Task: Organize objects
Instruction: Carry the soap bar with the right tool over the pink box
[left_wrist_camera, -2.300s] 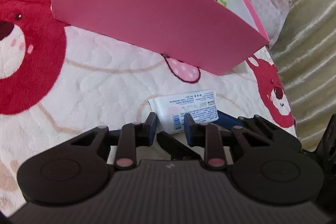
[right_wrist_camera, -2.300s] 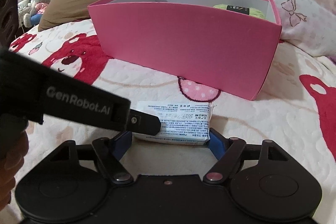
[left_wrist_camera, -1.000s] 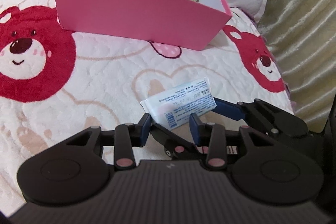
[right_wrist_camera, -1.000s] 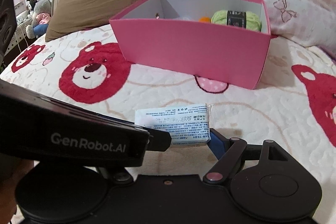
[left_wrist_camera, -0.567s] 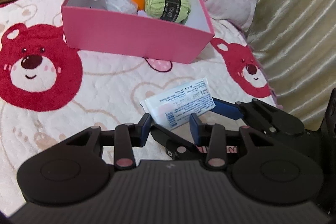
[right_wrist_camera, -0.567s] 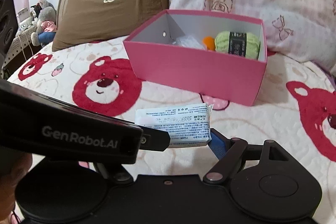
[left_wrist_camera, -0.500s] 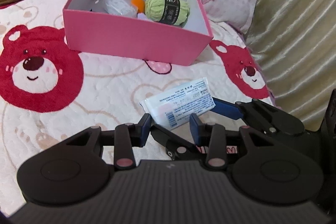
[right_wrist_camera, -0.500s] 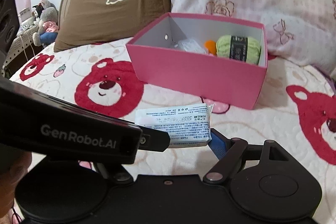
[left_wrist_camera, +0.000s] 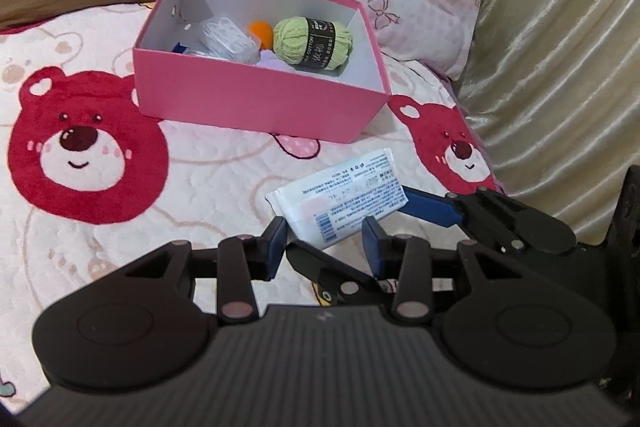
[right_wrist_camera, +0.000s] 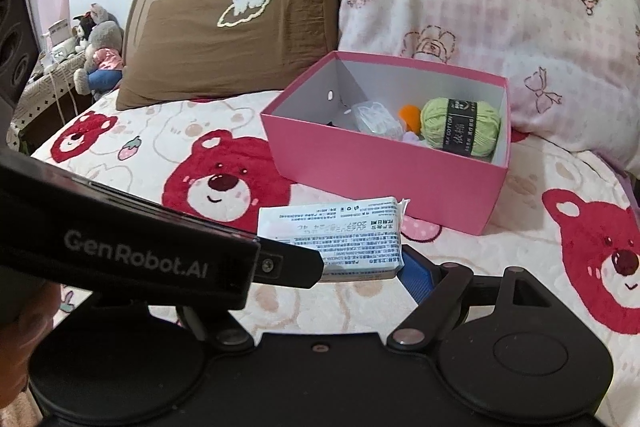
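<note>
My bed is covered by a white quilt [left_wrist_camera: 200, 187] printed with red bears, and it fills most of both views. At the far end a brown pillow [right_wrist_camera: 240, 39] leans on the left and a pink checked pillow [right_wrist_camera: 480, 7] on the right; a pale gold curtain [left_wrist_camera: 560, 67] hangs along the right edge of the bed.

In front of the pillows sits the pink box [left_wrist_camera: 260, 103], open at the top, white inside. A green yarn ball [left_wrist_camera: 312, 45] with a black band lies at its right side, a small orange ball [left_wrist_camera: 260, 29] just left of it, and a clear plastic packet [left_wrist_camera: 226, 37] further left. A little blue shows at the near left corner, too hidden to name.

Nearer to me, clear of the quilt, is the white tissue pack [left_wrist_camera: 340, 199], printed side up. My right gripper [right_wrist_camera: 362, 263] holds it by its two short ends, one blue pad pressed on the right end and the other finger on the left end, jaws standing wide across its length. My left gripper [left_wrist_camera: 324, 243] sits at the near long edge with its blue pads either side of the pack's near left corner; whether those pads actually press the pack I cannot tell. The pack is on the near side of the box, well apart from it.
</note>
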The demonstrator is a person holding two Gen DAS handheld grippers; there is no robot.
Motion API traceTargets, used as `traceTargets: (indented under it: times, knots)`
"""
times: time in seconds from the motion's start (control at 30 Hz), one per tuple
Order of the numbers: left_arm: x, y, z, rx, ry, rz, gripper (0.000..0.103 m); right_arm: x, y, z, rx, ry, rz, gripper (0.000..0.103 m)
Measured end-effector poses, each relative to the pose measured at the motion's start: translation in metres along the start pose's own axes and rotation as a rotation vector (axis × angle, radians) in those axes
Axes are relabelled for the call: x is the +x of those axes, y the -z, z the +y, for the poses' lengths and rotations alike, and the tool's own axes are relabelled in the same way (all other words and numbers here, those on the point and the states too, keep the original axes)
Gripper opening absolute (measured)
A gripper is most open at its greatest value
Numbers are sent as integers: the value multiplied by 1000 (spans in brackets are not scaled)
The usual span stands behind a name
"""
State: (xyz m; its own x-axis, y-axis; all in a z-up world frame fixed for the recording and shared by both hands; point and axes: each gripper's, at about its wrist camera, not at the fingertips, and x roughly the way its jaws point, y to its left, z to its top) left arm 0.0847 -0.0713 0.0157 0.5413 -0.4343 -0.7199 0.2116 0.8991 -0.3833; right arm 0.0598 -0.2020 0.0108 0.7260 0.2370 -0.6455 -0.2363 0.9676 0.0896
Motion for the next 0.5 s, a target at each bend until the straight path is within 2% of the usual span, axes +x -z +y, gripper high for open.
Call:
traceTargets:
  times: [0.17, 0.4, 0.5]
  knots:
    - [-7, -2, -3, -3, -7, -16, 39, -5, -5, 5, -23, -22, -5, 86]
    - [-18, -21, -7, 19, -5, -66, 39, -11, -25, 3, -55, -17, -13, 86]
    - [-18, -21, -1, -5, -8, -59, 40, -12, -34, 2, -81, -54, -28, 86]
